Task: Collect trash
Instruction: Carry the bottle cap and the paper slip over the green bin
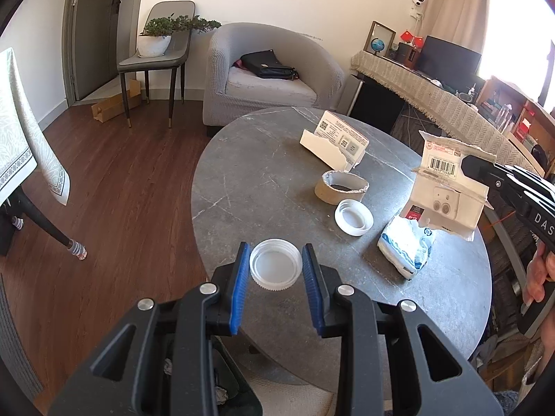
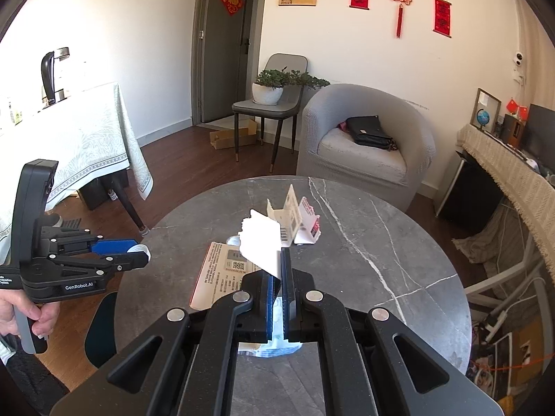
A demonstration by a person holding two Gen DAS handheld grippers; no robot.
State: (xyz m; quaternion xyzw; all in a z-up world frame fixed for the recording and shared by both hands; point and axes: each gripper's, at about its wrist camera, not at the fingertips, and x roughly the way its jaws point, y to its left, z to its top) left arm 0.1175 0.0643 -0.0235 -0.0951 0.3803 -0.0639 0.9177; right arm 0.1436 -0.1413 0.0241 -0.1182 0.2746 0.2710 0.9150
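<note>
**2 pieces of trash lifted, the bin still to be reached**

The left gripper [image 1: 275, 267] held a clear plastic lid [image 1: 275, 268] between its blue pads, both pads touching the rim, just above the near edge of the round grey table [image 1: 263, 180]. The right gripper [image 2: 277, 277] was clamped on a torn white package [image 1: 447, 187], raised clear of the tabletop on the right side. By my reading, the pick-up step was done for these 2 items and the carry to a bin was in hand. A dark container with crumpled scraps [image 1: 222, 393] showed below the left gripper, beside the table; it looked like the bin, though only part of it was visible. The next move called for swinging each load over that opening and letting go.

4 pieces of trash remained on the table: a torn white box [image 1: 333, 144], a cardboard tape ring [image 1: 341, 187], a second white lid [image 1: 353, 222] just beside the ring, and a blue-and-white wrapper [image 1: 407, 248] under the raised package. Nothing blocked the left gripper's path; the right one had to cross the table.
</note>
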